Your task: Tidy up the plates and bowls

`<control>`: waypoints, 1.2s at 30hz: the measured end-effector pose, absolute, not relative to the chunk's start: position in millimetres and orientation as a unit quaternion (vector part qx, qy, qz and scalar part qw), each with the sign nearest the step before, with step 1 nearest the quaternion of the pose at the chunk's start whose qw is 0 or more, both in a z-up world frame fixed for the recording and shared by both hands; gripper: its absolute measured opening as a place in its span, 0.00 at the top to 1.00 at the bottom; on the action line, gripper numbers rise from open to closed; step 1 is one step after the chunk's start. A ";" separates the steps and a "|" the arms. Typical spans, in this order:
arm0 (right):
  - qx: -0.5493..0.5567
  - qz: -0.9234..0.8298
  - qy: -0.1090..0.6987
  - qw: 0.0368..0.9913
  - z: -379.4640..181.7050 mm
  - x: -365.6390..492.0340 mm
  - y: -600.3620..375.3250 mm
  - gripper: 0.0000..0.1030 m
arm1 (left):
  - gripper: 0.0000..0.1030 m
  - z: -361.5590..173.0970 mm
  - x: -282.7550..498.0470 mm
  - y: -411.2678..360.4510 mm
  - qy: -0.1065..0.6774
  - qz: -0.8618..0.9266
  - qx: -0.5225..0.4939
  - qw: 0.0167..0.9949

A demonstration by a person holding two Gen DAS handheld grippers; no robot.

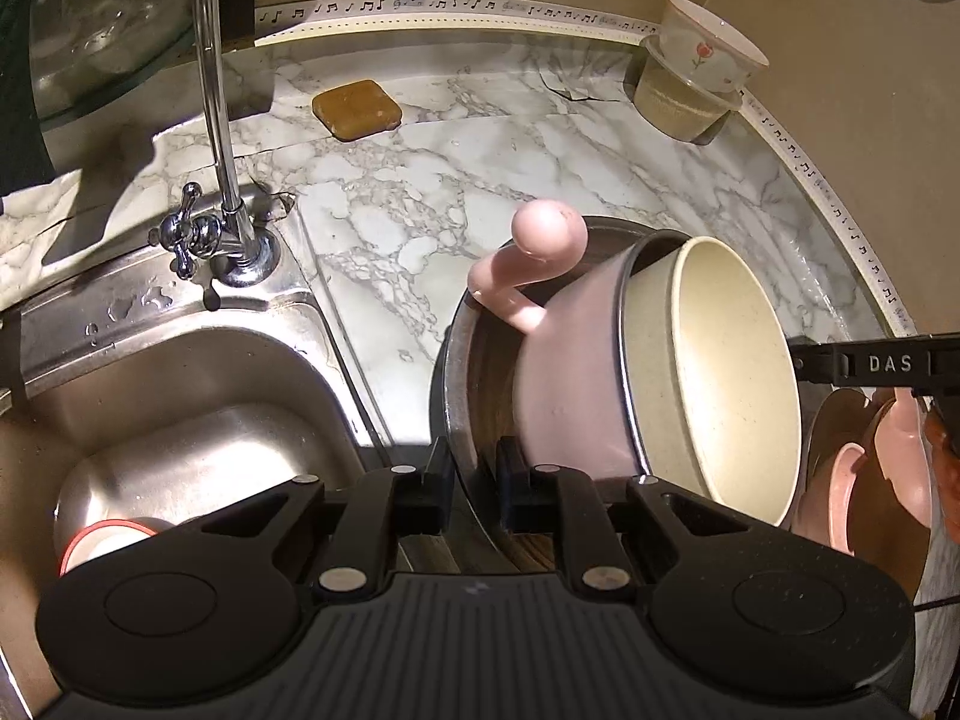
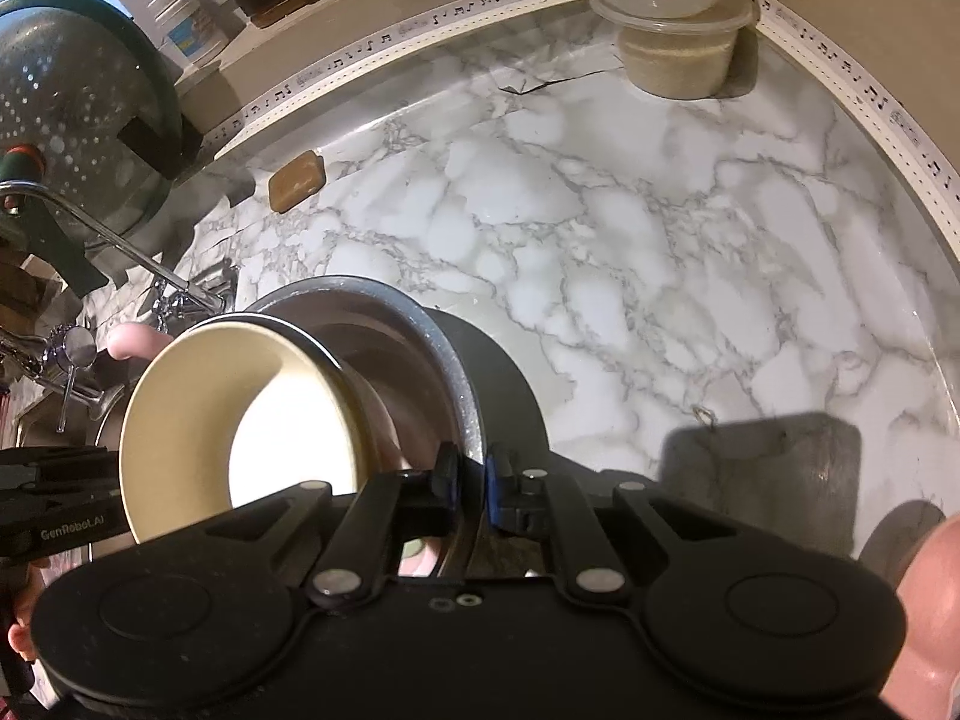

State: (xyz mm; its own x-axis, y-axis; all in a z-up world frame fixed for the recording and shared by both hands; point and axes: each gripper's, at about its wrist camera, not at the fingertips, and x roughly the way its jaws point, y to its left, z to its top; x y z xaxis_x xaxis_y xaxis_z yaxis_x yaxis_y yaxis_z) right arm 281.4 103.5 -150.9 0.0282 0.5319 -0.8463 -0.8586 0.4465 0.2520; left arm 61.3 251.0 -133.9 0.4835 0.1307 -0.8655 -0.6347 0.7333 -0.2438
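Note:
A dark metal pan (image 1: 462, 384) is held above the marble counter, tilted on edge. Inside it lies a pink saucepan (image 1: 570, 372) with a cream inside (image 1: 732, 372) and a pink handle (image 1: 534, 258). My left gripper (image 1: 474, 480) is shut on the dark pan's rim. My right gripper (image 2: 471, 480) is shut on the same pan's rim (image 2: 462, 396) at another point; the cream saucepan mouth (image 2: 240, 420) shows to its left. Pink plates (image 1: 864, 480) show behind the saucepan at the right edge.
A steel sink (image 1: 180, 396) with a tap (image 1: 216, 120) lies left, a red-rimmed cup (image 1: 102, 540) in it. A brown soap bar (image 1: 357, 109) and a floral bowl (image 1: 708, 54) stacked on a plastic tub (image 1: 678, 102) sit on the counter. A colander (image 2: 66, 108) stands far left.

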 end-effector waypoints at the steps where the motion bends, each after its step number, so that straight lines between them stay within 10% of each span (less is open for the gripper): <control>1: -0.168 0.497 0.485 0.699 -150.4 279.9 103.4 0.91 | 0.87 -133.9 61.7 251.5 0.451 0.235 -0.279 0.814; 36: -0.150 0.441 0.449 0.762 -53.6 251.5 37.1 0.91 | 0.88 -49.9 79.7 217.0 0.442 0.184 -0.227 0.848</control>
